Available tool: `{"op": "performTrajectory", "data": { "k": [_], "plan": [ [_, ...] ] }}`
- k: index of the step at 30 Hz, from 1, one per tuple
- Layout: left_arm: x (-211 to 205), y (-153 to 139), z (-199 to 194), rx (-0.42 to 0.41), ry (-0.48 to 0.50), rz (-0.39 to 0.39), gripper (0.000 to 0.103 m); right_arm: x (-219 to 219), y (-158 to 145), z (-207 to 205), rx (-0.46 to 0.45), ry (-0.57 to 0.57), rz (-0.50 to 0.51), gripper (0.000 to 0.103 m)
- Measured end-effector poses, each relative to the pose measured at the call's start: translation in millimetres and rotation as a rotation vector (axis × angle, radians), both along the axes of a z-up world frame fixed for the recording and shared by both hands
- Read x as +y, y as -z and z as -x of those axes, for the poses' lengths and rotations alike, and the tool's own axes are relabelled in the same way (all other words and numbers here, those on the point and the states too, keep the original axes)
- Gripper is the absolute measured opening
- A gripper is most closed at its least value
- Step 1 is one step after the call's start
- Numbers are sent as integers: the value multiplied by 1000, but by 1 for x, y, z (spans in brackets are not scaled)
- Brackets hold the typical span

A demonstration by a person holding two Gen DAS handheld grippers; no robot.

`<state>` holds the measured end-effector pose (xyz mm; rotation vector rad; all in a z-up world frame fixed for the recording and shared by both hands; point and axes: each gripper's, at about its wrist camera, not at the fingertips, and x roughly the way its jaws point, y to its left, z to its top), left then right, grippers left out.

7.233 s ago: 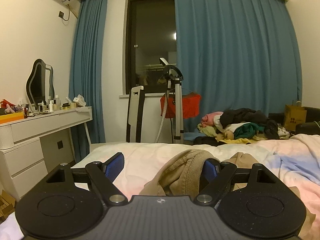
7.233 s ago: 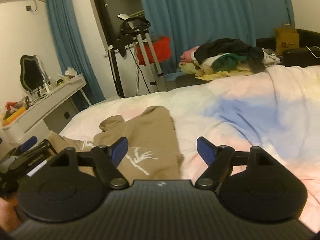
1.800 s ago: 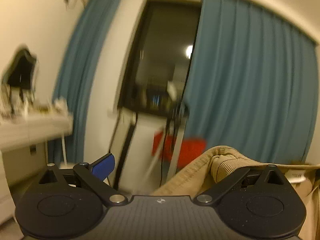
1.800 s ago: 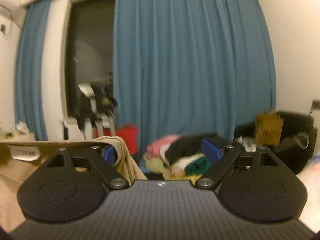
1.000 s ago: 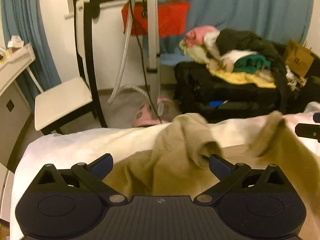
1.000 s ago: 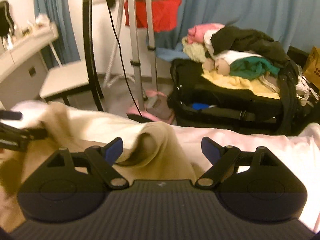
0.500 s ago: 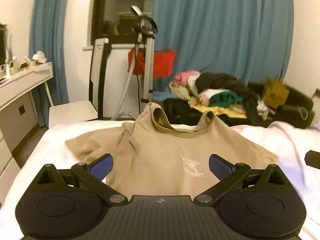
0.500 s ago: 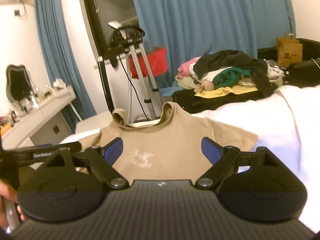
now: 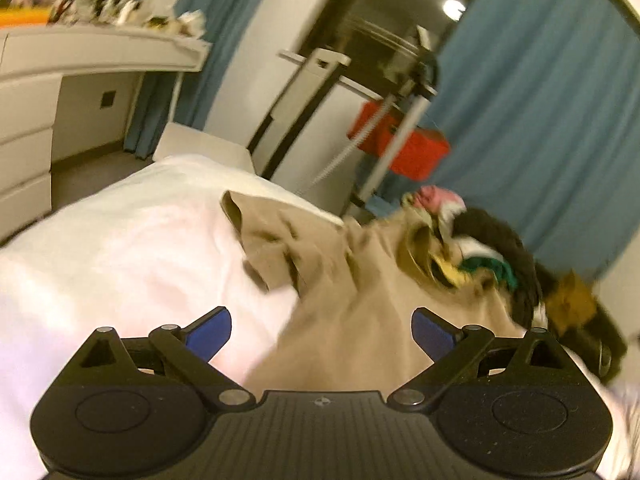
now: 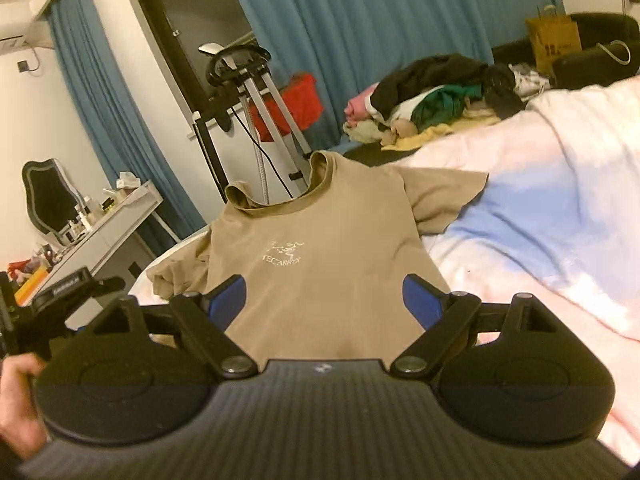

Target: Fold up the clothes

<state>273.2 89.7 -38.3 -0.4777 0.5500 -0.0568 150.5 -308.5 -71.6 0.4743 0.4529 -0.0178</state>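
The tan T-shirt [image 10: 320,264] lies spread face up on the bed [image 10: 540,216], its white chest print showing and its collar toward the far edge, where the neckline stands up a little rather than lying flat. I take it that it has been laid out this way so the folding can start from a flat shape.

The right gripper [image 10: 323,298] hangs over the shirt's lower body with its blue pads spread wide and nothing between them but the cloth lying below; it grips nothing. The left gripper [image 9: 322,326] is likewise wide open and empty, tilted over the shirt's left side, where the sleeve [image 9: 272,244] is bunched and creased (the picture from that side is blurred, so the finer folds are hard to read). In the right camera's view a hand [image 10: 16,404] holds the left gripper's handle at the bed's left edge.

The right sleeve [image 10: 444,192] lies out flat on the bedding. The crumpled left sleeve looks like the part most in need of smoothing before any fold is made.
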Motion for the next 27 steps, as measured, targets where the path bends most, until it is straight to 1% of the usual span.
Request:
{"op": "performTrajectory", "data": {
  "k": [1, 3, 6, 9, 11, 12, 13, 14, 15, 16, 17, 20, 22, 23, 24, 25, 26, 27],
  "plan": [
    [5, 4, -14, 0, -21, 29, 97, 2, 5, -6, 8, 0, -4, 87],
    [16, 14, -42, 0, -69, 49, 96, 1, 16, -20, 34, 0, -4, 87],
    [31, 31, -84, 11, -128, 69, 88, -5, 36, -40, 79, 7, -19, 87],
    [42, 49, -123, 32, -163, 73, 78, -12, 54, -59, 125, 9, -51, 87],
    [46, 59, -145, 41, -176, 69, 65, -14, 62, -70, 142, 14, -61, 87],
    [47, 63, -154, 41, -181, 66, 61, -15, 66, -76, 151, 23, -62, 86],
    [47, 63, -161, 32, -176, 52, 49, -15, 70, -81, 159, 30, -63, 86],
    [47, 61, -169, 33, -160, 35, 30, -16, 72, -85, 163, 34, -65, 86],
    [48, 59, -176, 34, -143, 17, 19, -16, 74, -90, 166, 40, -65, 86],
    [50, 54, -182, 40, -138, 1, 3, -15, 75, -93, 164, 46, -59, 86],
    [52, 49, -189, 46, -135, -14, 3, -15, 76, -96, 161, 51, -50, 86],
    [67, 20, -197, -17, -229, -101, 2, -15, 76, -102, 143, 65, -4, 86],
    [77, 2, -201, -35, -322, -183, 1, -15, 76, -104, 131, 81, 32, 86],
    [83, -4, -202, -37, -368, -196, 2, -15, 76, -105, 127, 88, 43, 86],
    [90, -7, -203, -34, -398, -185, 2, -14, 76, -105, 124, 94, 49, 86],
    [97, -8, -201, -24, -393, -154, 3, -14, 76, -104, 121, 99, 53, 86],
    [104, -8, -199, -13, -384, -122, 6, -14, 75, -103, 118, 103, 58, 86],
    [106, -8, -194, -3, -375, -108, 8, -14, 74, -102, 115, 106, 63, 86]
  ]
}}
